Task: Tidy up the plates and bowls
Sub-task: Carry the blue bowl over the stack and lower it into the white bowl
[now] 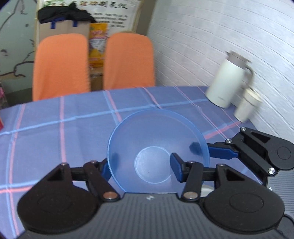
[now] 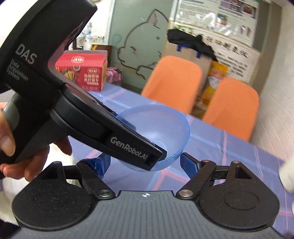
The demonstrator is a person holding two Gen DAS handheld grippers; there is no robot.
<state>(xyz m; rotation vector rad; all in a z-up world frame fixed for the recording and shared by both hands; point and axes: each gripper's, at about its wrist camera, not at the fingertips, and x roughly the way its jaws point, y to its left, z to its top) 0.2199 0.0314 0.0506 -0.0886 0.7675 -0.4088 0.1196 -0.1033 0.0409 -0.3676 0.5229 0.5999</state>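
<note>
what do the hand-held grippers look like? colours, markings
Both match: the left hand-held gripper and right hand-held gripper have black linkage arms with silver pivot screws, blue fingers and ribbed grey bodies. The left one's housing shows white "DAS Data Acquisition System" and "GenRobot.AI" lettering.

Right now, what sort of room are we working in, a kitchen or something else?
Probably an office break or meeting room rather than a kitchen: a table under a plaid tablecloth, two orange chairs against it, a white thermos jug by the wall, and printed posters up behind. No sink or stove shows.
</note>
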